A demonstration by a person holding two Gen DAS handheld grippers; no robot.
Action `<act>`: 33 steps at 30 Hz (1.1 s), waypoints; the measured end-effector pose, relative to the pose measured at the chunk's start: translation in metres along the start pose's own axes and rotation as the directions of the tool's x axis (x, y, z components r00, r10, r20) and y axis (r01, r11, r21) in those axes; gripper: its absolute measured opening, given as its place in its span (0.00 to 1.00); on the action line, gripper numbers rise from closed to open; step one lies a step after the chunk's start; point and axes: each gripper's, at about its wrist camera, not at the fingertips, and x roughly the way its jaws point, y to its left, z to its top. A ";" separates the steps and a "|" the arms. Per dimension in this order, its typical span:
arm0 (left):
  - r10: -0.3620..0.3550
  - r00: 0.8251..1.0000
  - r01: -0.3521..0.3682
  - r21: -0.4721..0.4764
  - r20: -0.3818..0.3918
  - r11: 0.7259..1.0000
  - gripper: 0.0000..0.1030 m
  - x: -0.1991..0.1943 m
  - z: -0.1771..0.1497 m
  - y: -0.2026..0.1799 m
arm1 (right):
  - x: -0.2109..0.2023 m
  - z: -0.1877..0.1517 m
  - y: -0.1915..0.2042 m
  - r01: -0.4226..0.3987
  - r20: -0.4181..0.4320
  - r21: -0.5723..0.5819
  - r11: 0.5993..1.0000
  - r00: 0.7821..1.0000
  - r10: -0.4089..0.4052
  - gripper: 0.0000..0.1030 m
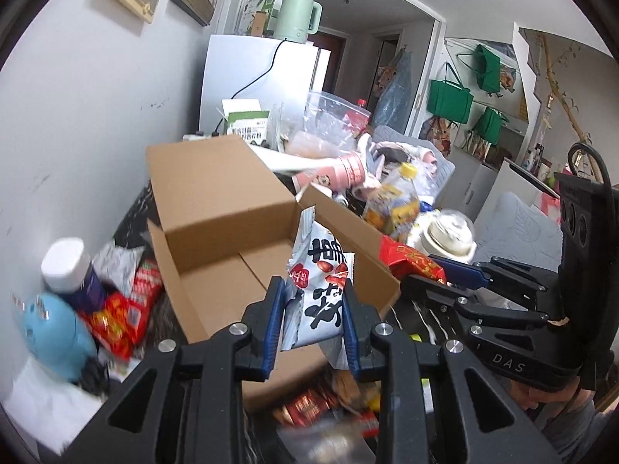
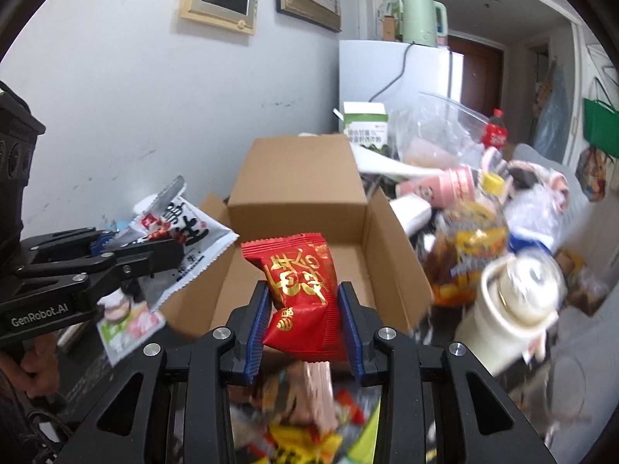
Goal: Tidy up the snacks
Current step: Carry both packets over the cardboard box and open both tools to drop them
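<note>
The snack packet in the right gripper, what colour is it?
Red with gold writing. The snack packet, pinched in the right gripper, shows best in the right wrist view.

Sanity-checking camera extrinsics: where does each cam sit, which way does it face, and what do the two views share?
Left wrist: on the left gripper, looking along its fingers at the white snack packet it clamps, above the cardboard box; right gripper shows at right.
Right wrist: on the right gripper, clamping the red snack packet at the box; left gripper and a hand show at left.
Shared: box, both packets, green kettle.
</note>
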 end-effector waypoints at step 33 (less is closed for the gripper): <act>0.187 0.971 -0.180 0.059 -0.150 0.982 0.29 0.127 0.049 0.054 | 0.146 0.056 -0.019 0.050 -0.195 -0.033 0.998 0.979 -0.055 0.46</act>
